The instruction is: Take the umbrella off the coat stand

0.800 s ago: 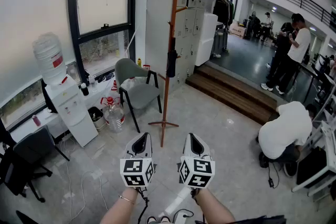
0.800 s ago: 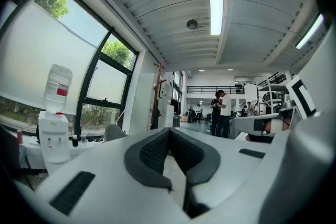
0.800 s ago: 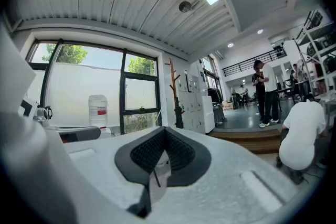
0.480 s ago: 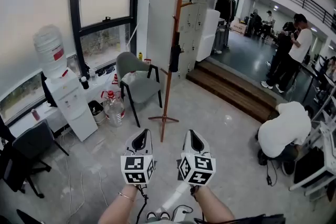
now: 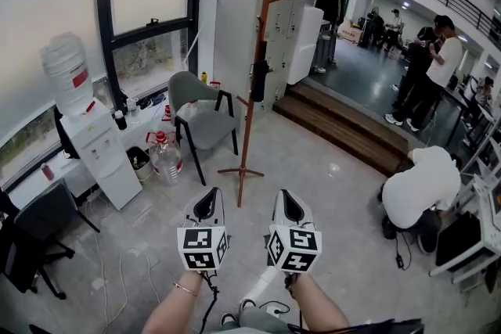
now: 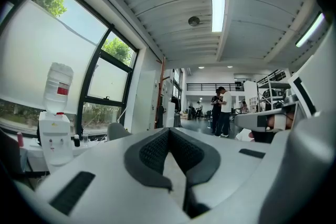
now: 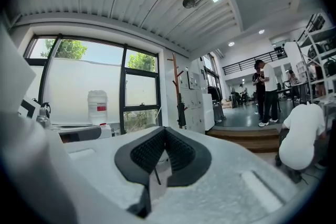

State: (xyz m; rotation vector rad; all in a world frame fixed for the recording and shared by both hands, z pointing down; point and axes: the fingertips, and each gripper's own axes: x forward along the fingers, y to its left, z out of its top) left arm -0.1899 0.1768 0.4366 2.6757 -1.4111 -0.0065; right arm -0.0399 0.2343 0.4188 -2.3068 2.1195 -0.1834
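Note:
A tall wooden coat stand (image 5: 256, 51) rises from the tiled floor a few steps ahead. A dark folded umbrella (image 5: 259, 82) hangs from a peg about halfway up it. My left gripper (image 5: 207, 201) and right gripper (image 5: 288, 201) are held level side by side, well short of the stand's base, both shut with nothing between the fingers. The left gripper view shows its jaw tips (image 6: 169, 131) meeting, with the stand (image 6: 160, 86) and umbrella (image 6: 159, 115) far beyond. The right gripper view shows closed tips (image 7: 164, 131) below the distant stand (image 7: 176, 81) and umbrella (image 7: 182, 113).
Left of the stand are a grey chair (image 5: 200, 121), a water jug (image 5: 166, 160) on the floor and a water dispenser (image 5: 86, 129). A black office chair (image 5: 31, 238) is at near left. Wooden steps (image 5: 344, 129) run behind right. A person in white (image 5: 419, 188) crouches at right.
The head view has shifted slightly, so the stand reaches higher in the picture. Both grippers stay shut and side by side.

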